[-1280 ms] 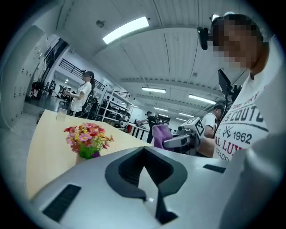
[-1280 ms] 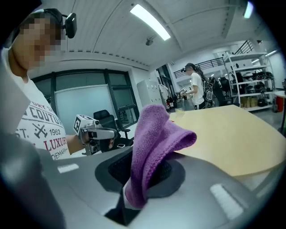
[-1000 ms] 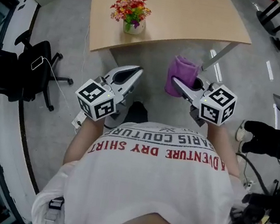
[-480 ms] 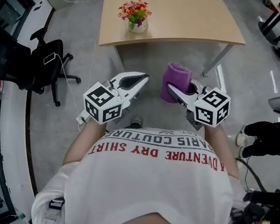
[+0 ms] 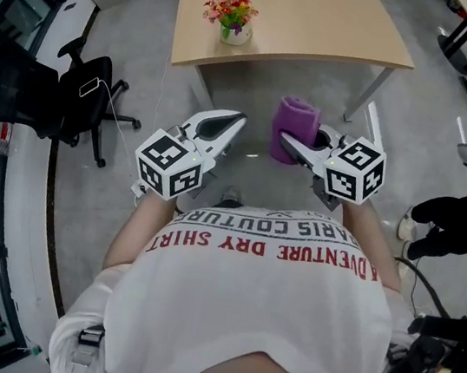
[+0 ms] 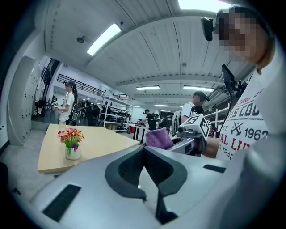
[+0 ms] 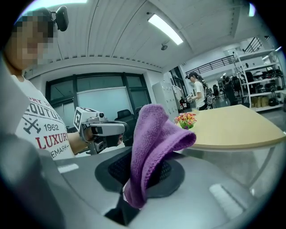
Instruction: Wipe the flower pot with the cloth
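Cloth pinched in right gripper, left gripper pressed shut, flower pot well apart

workshop-like lab office: metal storage racks, swivel chair, wooden table, strip ceiling lights.

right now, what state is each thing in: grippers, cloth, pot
left gripper, shut, nothing between its jaws
right gripper, shut on the purple cloth
purple cloth, pinched at its lower end, top folded over above the jaws
flower pot, upright on the table, flowers in it, well apart from both grippers
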The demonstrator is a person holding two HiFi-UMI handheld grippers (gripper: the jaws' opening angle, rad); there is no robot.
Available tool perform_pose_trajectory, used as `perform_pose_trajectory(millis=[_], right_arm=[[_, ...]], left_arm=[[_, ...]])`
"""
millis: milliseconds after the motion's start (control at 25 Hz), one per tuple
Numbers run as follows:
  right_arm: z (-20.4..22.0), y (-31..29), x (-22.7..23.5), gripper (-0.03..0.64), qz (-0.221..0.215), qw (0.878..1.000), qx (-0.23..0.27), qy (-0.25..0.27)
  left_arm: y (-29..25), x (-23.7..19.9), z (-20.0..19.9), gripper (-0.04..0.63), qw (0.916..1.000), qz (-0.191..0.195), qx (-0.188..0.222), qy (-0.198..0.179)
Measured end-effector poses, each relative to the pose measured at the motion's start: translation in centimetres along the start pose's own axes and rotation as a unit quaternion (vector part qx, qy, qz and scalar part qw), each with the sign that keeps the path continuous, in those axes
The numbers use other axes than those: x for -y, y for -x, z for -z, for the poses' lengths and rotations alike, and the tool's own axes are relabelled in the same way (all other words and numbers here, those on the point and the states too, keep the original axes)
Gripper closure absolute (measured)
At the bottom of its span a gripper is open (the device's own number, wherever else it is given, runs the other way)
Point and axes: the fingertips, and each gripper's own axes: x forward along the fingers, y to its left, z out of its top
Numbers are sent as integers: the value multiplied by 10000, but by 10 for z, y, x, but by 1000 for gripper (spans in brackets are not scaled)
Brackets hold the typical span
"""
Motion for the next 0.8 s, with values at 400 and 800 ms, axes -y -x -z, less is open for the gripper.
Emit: perform_pose_trajectory(millis=[400, 800], right_arm=[[2, 17, -13, 572, 39, 9999, 138, 26], [-7, 26, -31, 572, 47, 9997, 227, 100]], left_arm=[[5, 19, 1, 594, 10000, -50, -19, -64], [20, 37, -6, 594, 9997, -80, -95, -197]])
